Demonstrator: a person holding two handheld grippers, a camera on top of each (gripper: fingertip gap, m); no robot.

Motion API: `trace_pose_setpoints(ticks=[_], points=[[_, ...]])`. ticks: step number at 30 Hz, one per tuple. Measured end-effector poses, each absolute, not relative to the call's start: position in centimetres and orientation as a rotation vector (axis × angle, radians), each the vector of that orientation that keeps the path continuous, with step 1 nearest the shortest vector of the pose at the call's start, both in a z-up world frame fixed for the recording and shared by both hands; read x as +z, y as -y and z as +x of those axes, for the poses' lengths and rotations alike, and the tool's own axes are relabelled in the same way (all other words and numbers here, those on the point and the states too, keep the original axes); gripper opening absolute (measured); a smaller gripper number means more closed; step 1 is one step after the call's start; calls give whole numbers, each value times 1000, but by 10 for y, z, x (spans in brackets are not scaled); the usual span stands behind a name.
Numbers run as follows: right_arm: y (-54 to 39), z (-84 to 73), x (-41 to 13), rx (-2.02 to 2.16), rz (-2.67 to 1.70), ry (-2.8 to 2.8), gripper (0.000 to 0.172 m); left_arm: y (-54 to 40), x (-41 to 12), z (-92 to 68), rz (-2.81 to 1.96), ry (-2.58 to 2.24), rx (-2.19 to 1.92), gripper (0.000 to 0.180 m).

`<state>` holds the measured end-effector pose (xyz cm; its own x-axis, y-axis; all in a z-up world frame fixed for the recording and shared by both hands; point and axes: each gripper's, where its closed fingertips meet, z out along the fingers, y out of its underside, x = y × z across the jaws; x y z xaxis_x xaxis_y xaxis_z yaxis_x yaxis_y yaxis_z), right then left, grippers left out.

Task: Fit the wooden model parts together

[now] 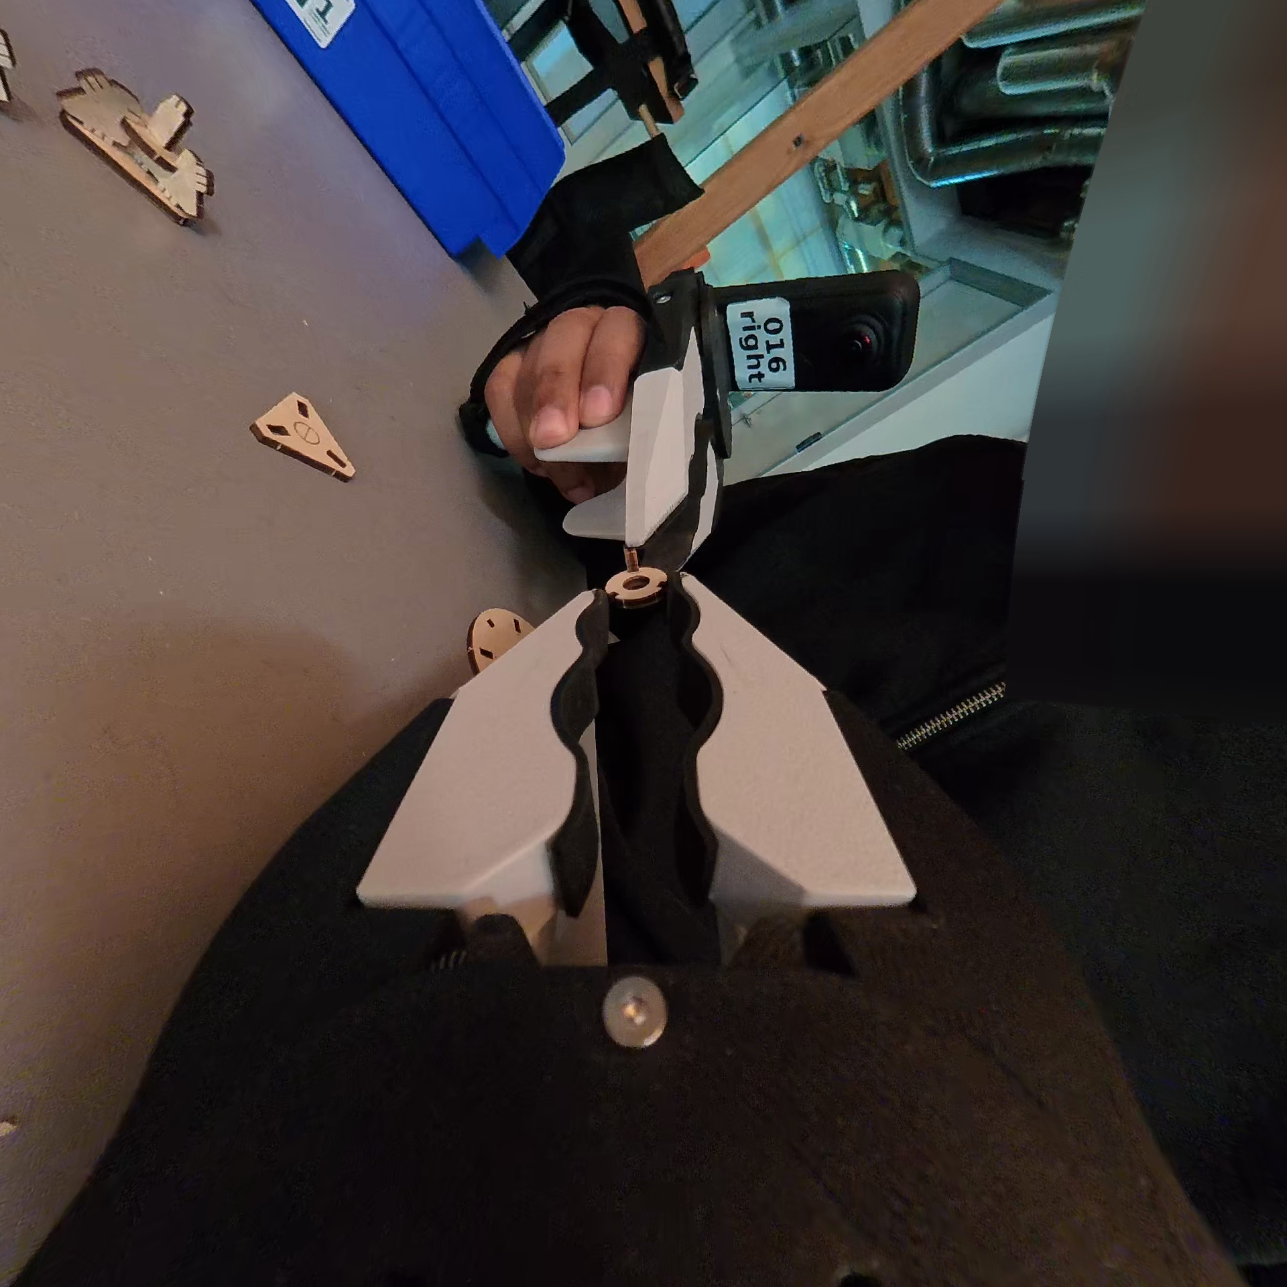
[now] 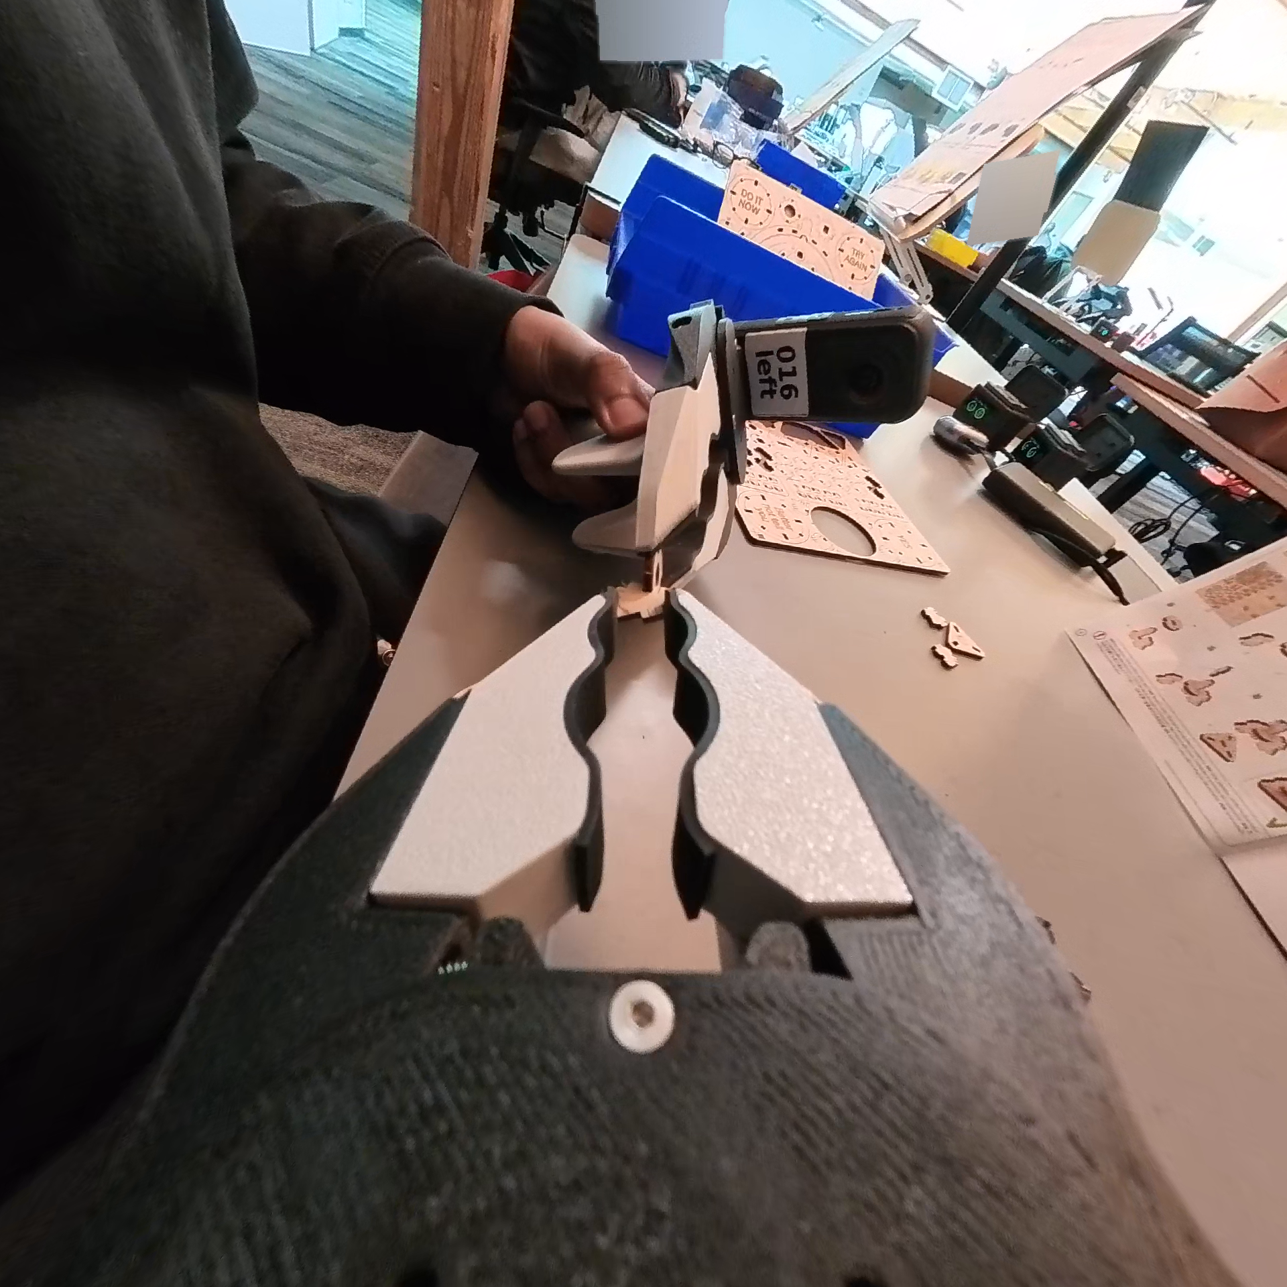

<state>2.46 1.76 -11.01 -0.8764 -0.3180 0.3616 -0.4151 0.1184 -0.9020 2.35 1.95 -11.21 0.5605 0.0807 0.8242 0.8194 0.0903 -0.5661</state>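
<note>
In the left wrist view my left gripper (image 1: 639, 588) is shut on a small notched wooden ring (image 1: 634, 587), its hole facing up. My right gripper (image 1: 654, 547) comes down from above, shut on a small wooden piece (image 1: 630, 557) whose thin end points at the ring's hole, just above it. In the right wrist view my right gripper (image 2: 642, 604) is shut on that flat notched wooden piece (image 2: 635, 607). The left gripper (image 2: 668, 557) holds the ring (image 2: 654, 567) edge-on against it. A hand holds each gripper over the table's near edge.
On the grey table (image 1: 174, 557) lie a triangular wooden piece (image 1: 303, 435), an assembled wooden part (image 1: 136, 146) and a round slotted piece (image 1: 494, 637). A blue bin (image 2: 696, 278), a punched wooden sheet (image 2: 836, 501), small wooden parts (image 2: 954, 644) and an instruction sheet (image 2: 1198, 696) lie beyond. The grippers are tip to tip, or close to it.
</note>
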Motion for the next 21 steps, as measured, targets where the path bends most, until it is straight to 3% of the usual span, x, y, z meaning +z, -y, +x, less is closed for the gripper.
trace_pose_setpoints(ticks=[21], points=[[-13, 20, -109, 1883, 696, 2269, 11, -19, -113, 20, -1391, 852, -612, 26]])
